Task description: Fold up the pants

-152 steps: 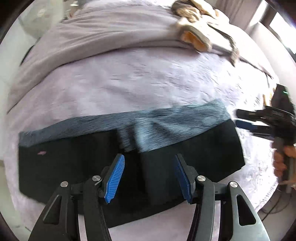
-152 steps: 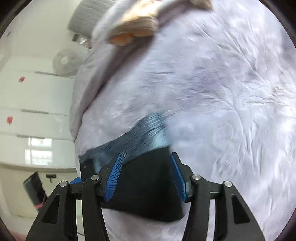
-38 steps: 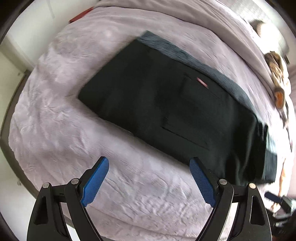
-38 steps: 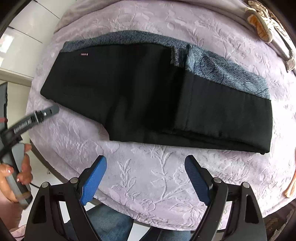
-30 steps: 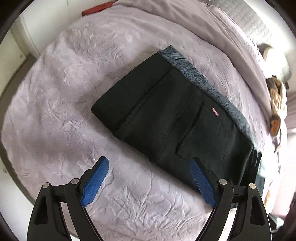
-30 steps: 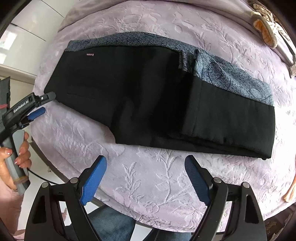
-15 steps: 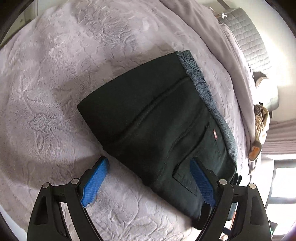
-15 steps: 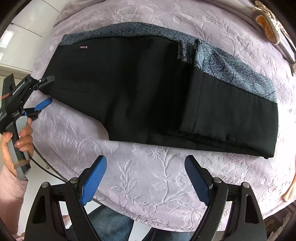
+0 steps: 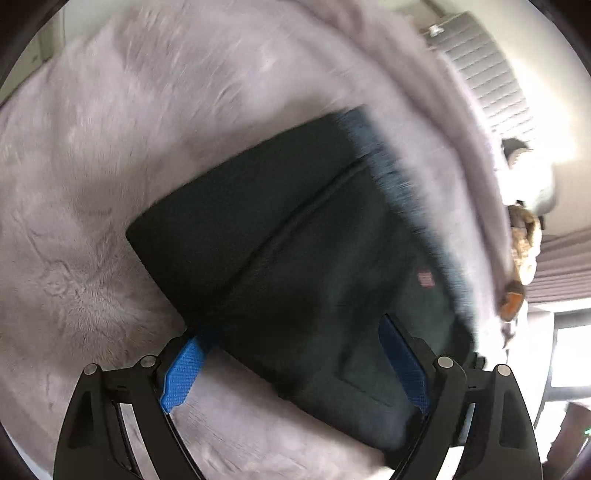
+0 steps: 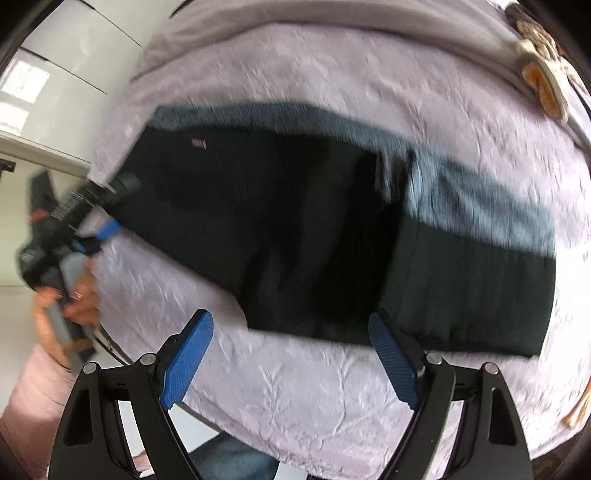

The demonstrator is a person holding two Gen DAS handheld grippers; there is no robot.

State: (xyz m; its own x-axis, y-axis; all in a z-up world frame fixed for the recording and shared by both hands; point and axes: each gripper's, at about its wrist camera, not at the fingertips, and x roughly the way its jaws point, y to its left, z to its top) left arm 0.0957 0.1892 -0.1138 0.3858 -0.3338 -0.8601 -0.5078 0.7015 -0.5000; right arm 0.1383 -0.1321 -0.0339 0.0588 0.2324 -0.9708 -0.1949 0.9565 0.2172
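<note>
The black pants [image 10: 314, 229] lie folded lengthwise on the lilac bedspread [image 10: 332, 398], with a blue-grey fleecy lining strip [image 10: 480, 206] along the far edge. My left gripper [image 9: 295, 354] is open, its jaws straddling the near corner of the waist end [image 9: 295, 258]; one blue pad [image 9: 184, 369] sits partly under the cloth edge. It also shows in the right wrist view [image 10: 96, 218] at the pants' left end. My right gripper [image 10: 291, 354] is open and empty, just in front of the pants' near edge.
A grey blanket [image 10: 332, 22] lies folded across the far side of the bed, with a beige plush toy [image 10: 543, 85] on it. A quilted headboard [image 9: 487, 77] stands beyond. White cabinets [image 10: 55, 74] are at the left. The bed's edge runs just below my right gripper.
My left gripper has moved in onto the waist-end corner of the pants, which now lies between its jaws. My right gripper has moved closer to the near edge. Both views are blurred by motion.
</note>
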